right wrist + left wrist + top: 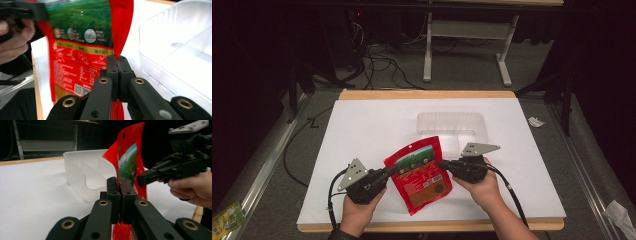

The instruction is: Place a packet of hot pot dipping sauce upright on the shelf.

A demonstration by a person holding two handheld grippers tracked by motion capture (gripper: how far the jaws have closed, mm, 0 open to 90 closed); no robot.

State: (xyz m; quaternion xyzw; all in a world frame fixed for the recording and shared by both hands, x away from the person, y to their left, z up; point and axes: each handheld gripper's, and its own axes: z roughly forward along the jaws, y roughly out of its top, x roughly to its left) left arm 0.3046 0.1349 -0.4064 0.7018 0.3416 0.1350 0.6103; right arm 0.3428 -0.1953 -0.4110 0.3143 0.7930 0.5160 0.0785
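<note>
The white table [362, 135] is free to the left and at the front corners for a hand to pass, but just behind the red pouch [419, 172] the clear tray [452, 122] stands in the way, close to the right gripper [443, 164].

Dark room, grey floor [472, 70], cables [382, 62], white-legged bench [467, 35].
</note>
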